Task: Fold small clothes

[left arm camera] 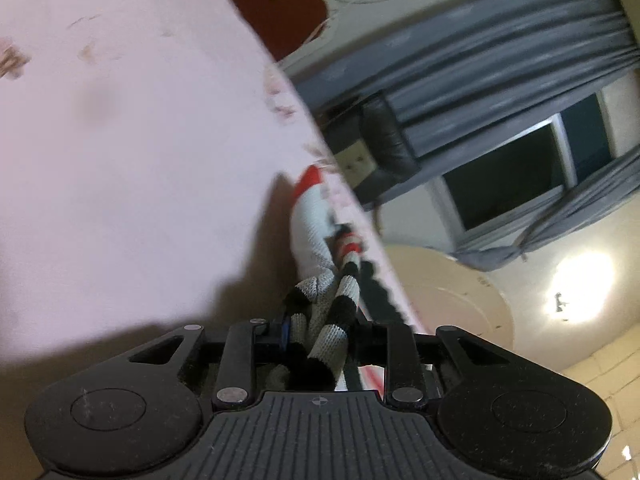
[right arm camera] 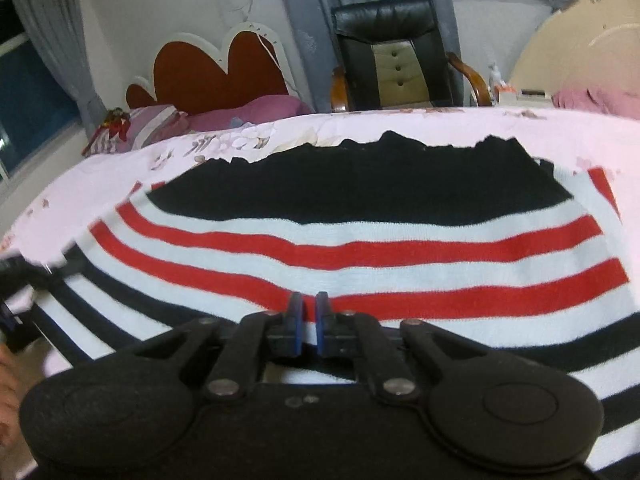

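Striped knit sweater (right arm camera: 360, 248) on bed (right arm camera: 100, 176) | my left hand-held gripper (left arm camera: 316, 332) clamps bunched fabric, seemingly a sleeve | right hand-held gripper (right arm camera: 308, 308) closed, empty | next: fold sleeve inward.

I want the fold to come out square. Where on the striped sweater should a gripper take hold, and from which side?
Judging by how it lies, take the striped sweater at its near side edge, coming in low from the near side of the bed. It lies flat, so only the edges offer fabric to pinch; the far black hem is a longer reach.

Bunched striped sweater (left arm camera: 320, 320) hides the left tongs' (left arm camera: 320, 332) fingertips.
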